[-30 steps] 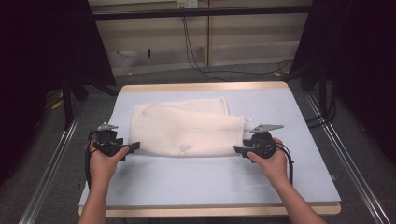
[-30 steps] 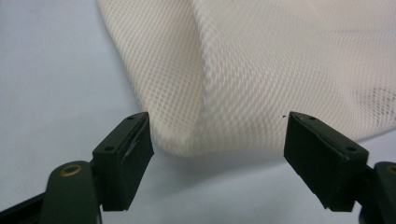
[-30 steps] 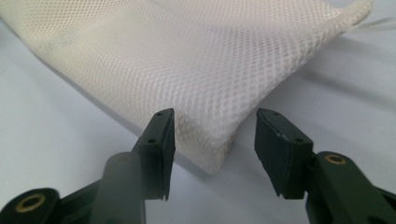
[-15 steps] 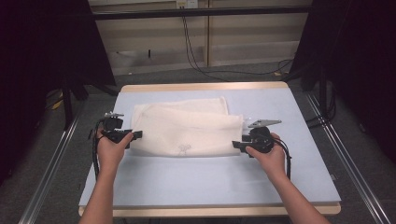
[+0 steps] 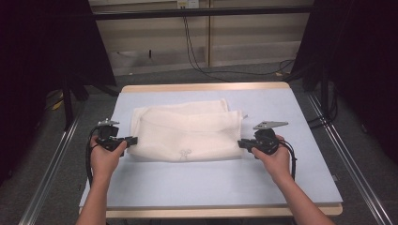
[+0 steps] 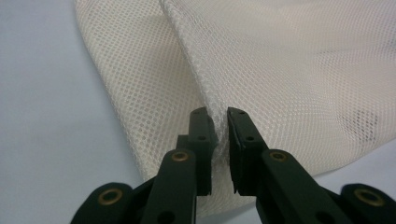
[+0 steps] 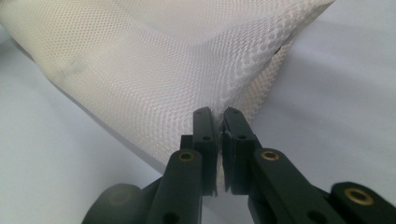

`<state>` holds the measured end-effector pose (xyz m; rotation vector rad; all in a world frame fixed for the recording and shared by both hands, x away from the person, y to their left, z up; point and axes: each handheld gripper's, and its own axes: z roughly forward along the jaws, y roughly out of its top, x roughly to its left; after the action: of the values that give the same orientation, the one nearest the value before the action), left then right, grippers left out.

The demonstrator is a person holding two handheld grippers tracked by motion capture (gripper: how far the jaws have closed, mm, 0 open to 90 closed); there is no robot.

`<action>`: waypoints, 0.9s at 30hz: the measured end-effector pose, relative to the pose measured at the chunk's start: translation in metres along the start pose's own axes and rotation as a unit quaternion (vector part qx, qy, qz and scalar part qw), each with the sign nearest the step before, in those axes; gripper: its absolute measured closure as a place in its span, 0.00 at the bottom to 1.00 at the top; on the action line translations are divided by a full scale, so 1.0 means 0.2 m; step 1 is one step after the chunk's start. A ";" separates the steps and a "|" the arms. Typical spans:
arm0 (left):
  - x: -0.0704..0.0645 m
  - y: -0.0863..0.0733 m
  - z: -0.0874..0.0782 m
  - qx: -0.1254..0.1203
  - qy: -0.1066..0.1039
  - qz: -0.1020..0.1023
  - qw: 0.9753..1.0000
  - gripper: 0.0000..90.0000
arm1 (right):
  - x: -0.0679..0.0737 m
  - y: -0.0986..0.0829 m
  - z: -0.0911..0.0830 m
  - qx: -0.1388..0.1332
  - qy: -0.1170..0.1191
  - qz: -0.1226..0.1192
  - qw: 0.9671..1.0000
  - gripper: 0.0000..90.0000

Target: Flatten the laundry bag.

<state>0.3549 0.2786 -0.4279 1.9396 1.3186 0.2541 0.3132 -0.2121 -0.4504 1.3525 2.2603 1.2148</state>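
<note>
Cream mesh cloth (image 5: 185, 133) lies on the counter (image 5: 281, 178) between both tongs. Left tongs (image 6: 220, 122) and right tongs (image 7: 218, 121) each clamp an end fold, now carried farther from the person, suggesting folding.

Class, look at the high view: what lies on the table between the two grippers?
The folded white mesh cloth spans between the left gripper and right gripper, each pinching an edge.

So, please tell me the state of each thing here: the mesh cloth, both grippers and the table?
Mesh cloth: folded in layers, lying on the table, pinched at both ends.
Left gripper: shut on the mesh cloth's edge.
Right gripper: shut on the mesh cloth's corner.
Table: covered by a pale sheet.
</note>
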 end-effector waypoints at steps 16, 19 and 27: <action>0.03 -0.10 -0.07 -0.012 0.003 -0.021 1.000 0.66 | 0.00 -0.09 -0.03 0.015 0.018 0.002 1.000 0.96; 0.02 -0.03 -0.07 -0.012 0.011 -0.025 1.000 0.53 | 0.00 -0.09 -0.02 0.016 0.017 -0.003 1.000 0.96; 0.01 0.08 0.07 0.013 0.016 -0.028 0.999 0.45 | 0.00 -0.08 -0.01 0.019 0.017 -0.006 1.000 0.95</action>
<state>0.3756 0.2701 -0.4272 1.9242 1.4013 0.2419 0.3025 -0.2175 -0.4620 1.3396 2.3231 1.2059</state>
